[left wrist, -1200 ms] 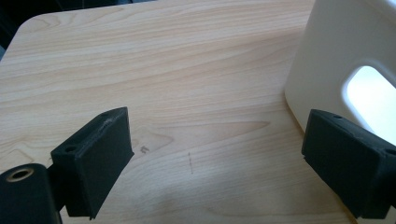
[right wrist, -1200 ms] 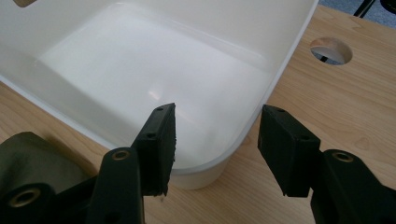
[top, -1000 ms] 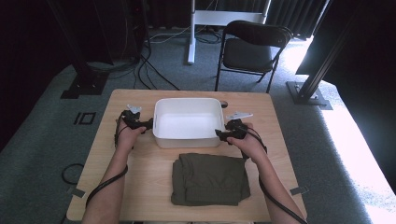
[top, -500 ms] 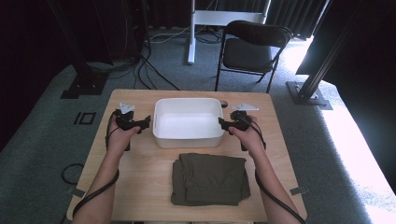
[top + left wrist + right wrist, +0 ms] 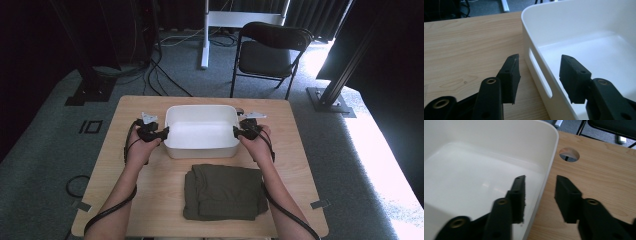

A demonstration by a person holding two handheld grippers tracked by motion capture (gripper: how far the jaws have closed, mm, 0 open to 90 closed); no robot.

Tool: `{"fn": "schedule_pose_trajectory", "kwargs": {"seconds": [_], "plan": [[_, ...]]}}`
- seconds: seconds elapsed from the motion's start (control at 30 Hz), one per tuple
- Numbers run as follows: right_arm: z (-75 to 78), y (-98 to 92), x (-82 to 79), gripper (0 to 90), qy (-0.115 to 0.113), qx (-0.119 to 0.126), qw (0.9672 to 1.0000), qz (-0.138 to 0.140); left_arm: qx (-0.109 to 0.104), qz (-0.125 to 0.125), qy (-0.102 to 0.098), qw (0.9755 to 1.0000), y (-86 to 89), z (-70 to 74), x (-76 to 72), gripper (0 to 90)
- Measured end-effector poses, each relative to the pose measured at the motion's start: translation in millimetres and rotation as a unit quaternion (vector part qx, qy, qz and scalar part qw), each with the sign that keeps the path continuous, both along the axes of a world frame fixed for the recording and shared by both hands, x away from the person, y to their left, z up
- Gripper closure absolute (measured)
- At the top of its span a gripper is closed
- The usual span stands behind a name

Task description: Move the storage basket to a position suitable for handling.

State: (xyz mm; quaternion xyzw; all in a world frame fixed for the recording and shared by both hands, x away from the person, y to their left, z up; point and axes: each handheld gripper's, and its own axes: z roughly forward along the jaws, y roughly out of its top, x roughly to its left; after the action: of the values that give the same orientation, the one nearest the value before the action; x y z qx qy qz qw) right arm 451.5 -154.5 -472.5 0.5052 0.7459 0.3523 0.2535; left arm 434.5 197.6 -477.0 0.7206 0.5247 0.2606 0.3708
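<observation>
High view: the white tub (image 5: 201, 131) sits mid-bench (image 5: 300, 165), behind the folded cloth (image 5: 224, 191). The left tongs (image 5: 161, 133) and right tongs (image 5: 238, 132) each straddle an end wall, one jaw inside and one outside. Both pairs have just been closing, yet gaps show beside the walls, so neither is pinching. This looks like the gripping step; next, both should clamp evenly before any lift.
</observation>
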Motion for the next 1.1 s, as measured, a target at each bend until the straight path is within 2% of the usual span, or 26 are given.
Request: {"fn": "schedule_pose_trajectory", "kwargs": {"seconds": [0.07,0.13,0.17,0.23,0.33,0.47,0.83,0.93,1.1], "plan": [[-2.3,2.0,-0.3,71.1,0.004,-0.007,0.9999,-0.009,-0.019,0.001,0.012,0.9997,-1.8,-0.7,1.1,63.5],[-3.5,3.2,-0.5,72.9,0.006,-0.008,0.9998,-0.016,-0.015,-0.002,0.01,0.9998,-5.5,-2.1,1.8,66.4],[-3.5,3.2,-0.5,72.9,0.006,-0.008,0.9998,-0.016,-0.015,-0.002,0.01,0.9998,-5.5,-2.1,1.8,72.2],[-3.8,4.5,-1.0,76.8,0.007,-0.003,0.9997,-0.023,-0.008,0.003,0.007,0.9999,-10.3,-2.8,1.4,75.4],[-3.8,6.1,-2.0,79.3,0.008,0.001,0.9996,-0.028,0.008,0.021,0.002,0.9997,-16.3,-2.4,0.2,77.5],[-3.3,6.2,-2.7,79.8,0.011,0.0,0.9995,-0.031,0.027,0.029,0.002,0.9992,-21.7,-1.3,0.3,78.7],[-2.1,-6.0,-2.4,80.8,0.011,-0.006,0.999,-0.043,0.039,0.039,0.005,0.9985,-43.4,-0.4,3.9,80.1],[-2.0,-10.0,-2.3,80.8,0.012,-0.007,0.9989,-0.045,0.04,0.039,0.006,0.9984,-45.1,-0.2,4.0,80.2],[-1.1,-22.2,-2.3,81.3,0.015,-0.01,0.9985,-0.051,0.037,0.032,0.008,0.9988,-59.2,0.1,4.9,80.0]]}}
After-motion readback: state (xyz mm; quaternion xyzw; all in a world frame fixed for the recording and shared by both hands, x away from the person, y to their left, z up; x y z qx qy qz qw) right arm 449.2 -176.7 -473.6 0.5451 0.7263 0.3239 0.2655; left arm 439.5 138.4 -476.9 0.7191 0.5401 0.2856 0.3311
